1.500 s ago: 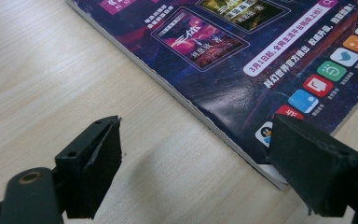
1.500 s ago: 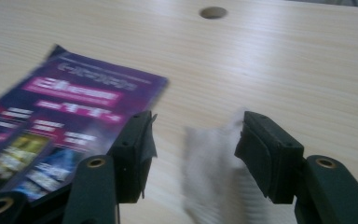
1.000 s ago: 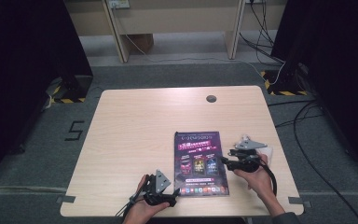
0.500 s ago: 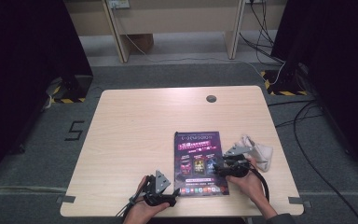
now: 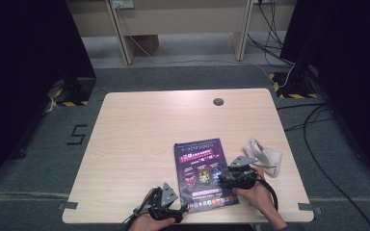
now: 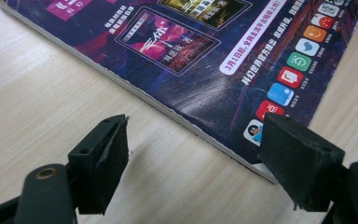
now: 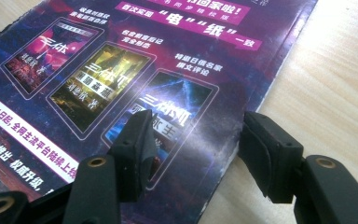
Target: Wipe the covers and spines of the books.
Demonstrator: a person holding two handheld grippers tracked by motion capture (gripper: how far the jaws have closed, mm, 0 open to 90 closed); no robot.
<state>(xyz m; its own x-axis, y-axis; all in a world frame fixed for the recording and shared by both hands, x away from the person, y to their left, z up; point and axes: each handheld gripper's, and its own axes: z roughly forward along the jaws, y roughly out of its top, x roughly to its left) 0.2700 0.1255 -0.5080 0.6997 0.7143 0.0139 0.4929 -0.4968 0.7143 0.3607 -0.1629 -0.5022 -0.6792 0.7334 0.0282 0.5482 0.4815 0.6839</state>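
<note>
A dark purple magazine (image 5: 203,168) lies flat near the table's front edge, its cover printed with book pictures (image 7: 121,70) and a row of app icons (image 6: 289,70). My left gripper (image 5: 183,210) sits low at the magazine's near left corner. In the left gripper view its jaws (image 6: 198,140) stand apart after just closing a little; the corner reaches toward the right jaw and no pad presses on it. My right gripper (image 5: 221,179) hovers over the magazine's right edge, open (image 7: 200,130), one jaw above the cover and the other at the edge.
A crumpled pale cloth (image 5: 266,156) lies on the wooden table (image 5: 149,130) just right of the magazine. A round cable hole (image 5: 218,101) sits near the far edge. Cables trail across the floor on the right.
My right gripper has come away from the cloth, toward the near left, onto the magazine's right edge. The left hand has stayed in place.
</note>
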